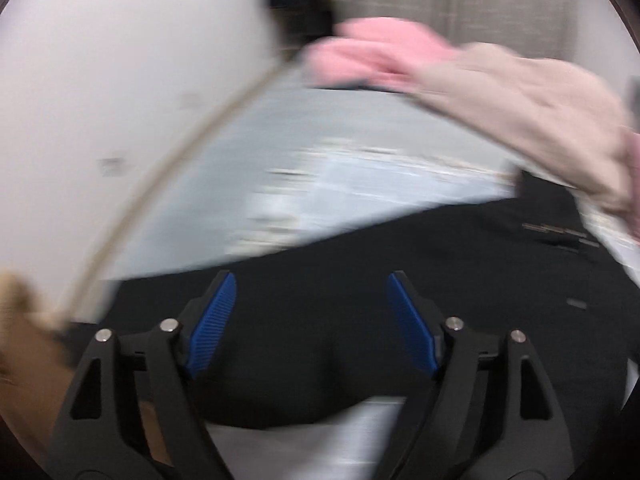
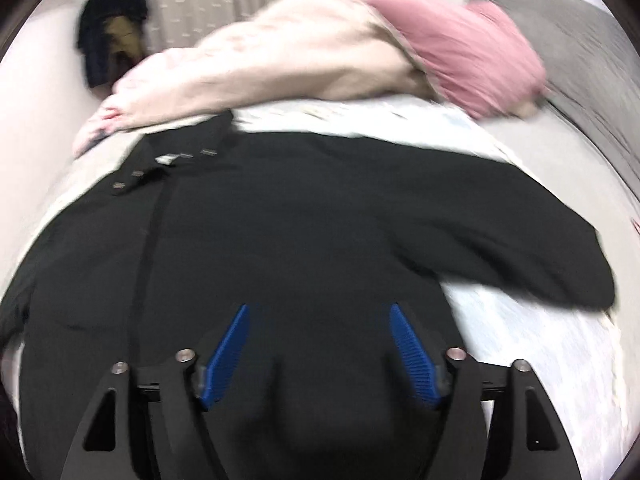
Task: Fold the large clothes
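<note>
A black jacket lies spread on the bed, a beige and pink clothes pile beyond it. Both the left gripper and the right gripper stand apart, holding nothing.

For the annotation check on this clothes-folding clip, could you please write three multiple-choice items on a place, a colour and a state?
1. Where does the beige and pink padded garment lie relative to the black long-sleeved jacket?
A. beyond it on the bed
B. under it
C. on the floor

2. What colour are the ribbed gripper pads?
A. red
B. blue
C. green

3. How does the right gripper stand?
A. shut on a sleeve
B. shut on nothing
C. open, above the jacket

Answers: 1 A, the pale garment sits past the jacket's collar end. 2 B, both pads show blue. 3 C, the pads stand apart with no cloth pinched between them.
</note>
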Demonstrator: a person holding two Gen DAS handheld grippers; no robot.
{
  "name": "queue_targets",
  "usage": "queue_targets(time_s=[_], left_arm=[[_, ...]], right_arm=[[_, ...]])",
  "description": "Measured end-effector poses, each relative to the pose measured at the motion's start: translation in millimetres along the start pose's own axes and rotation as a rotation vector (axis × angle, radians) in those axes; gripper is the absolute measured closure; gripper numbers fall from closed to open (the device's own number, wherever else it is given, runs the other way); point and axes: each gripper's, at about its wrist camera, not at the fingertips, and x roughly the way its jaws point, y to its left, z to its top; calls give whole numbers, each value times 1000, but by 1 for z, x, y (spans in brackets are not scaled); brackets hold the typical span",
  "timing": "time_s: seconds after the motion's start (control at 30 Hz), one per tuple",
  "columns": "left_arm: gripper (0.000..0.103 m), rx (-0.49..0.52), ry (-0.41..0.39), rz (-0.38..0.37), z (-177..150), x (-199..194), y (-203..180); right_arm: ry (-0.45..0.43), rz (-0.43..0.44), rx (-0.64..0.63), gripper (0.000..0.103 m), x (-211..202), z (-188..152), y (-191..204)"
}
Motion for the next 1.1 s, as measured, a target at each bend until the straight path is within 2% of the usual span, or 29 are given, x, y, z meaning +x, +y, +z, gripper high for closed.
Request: queue_targets(time_s=[0.03, 0.1, 0.17, 0.2, 0.23, 0.27, 0.3, 0.33, 0.4, 0.47, 0.5, 0.6, 0.63, 0.67, 0.7, 0.77, 0.9, 0.97, 1.1], left_arm=[[24, 15, 4, -72, -6, 10, -22], [24, 41, 23, -161, -26, 35, -62], [24, 55, 59, -213, -49, 62, -94], [24, 67, 77, -227, -65, 78, -98], [24, 99, 80, -211, -80, 93, -102], [24, 134, 61, -197, -85, 97, -102], [24, 167, 29, -219, -95, 93, -101], [24, 140, 21, -273, -95, 89, -91], [24, 79, 32, -343, -90, 80, -68], [24, 92, 62, -417, -96, 76, -49], [24, 123, 76, -406, -102, 72, -47], [23, 240, 78, -247, -121, 51, -60], [16, 256, 78, -175, -127, 42, -64], [11, 245, 93, -127, -130, 37, -64], [10, 228, 108, -108, -129, 35, -64], [10, 174, 162, -98, -133, 25, -64], [10, 108, 229, -63, -137, 5, -77], [10, 90, 229, -39, -139, -10, -84], [8, 80, 206, -62, -154, -29, -96]], right_arm=[[-11, 34, -14, 25, 8, 6, 17], [-8, 93, -40, 24, 29, 15, 49], [37, 123, -79, 24, 55, 17, 73], [62, 123, -98, 24, 70, 14, 80], [82, 99, -123, 24, 85, 9, 82], [100, 54, -153, 24, 99, 1, 76], [83, 45, -169, 24, 104, -4, 69], [6, 94, -175, 24, 99, -13, 52], [-16, 115, -124, 24, 93, -19, 14], [-36, 89, -65, 24, 80, -26, -32], [-37, 80, -39, 24, 75, -30, -51], [-8, 5, 107, 24, 62, -41, -109], [-4, -19, 133, 23, 55, -46, -124], [7, -88, 154, 22, 49, -52, -136], [18, -127, 171, 20, 47, -53, -143], [27, -149, 217, 20, 37, -60, -158], [70, -209, 186, 20, 23, -55, -150], [95, -201, 158, 20, 18, -52, -143], [97, -188, 154, 20, 10, -47, -147]])
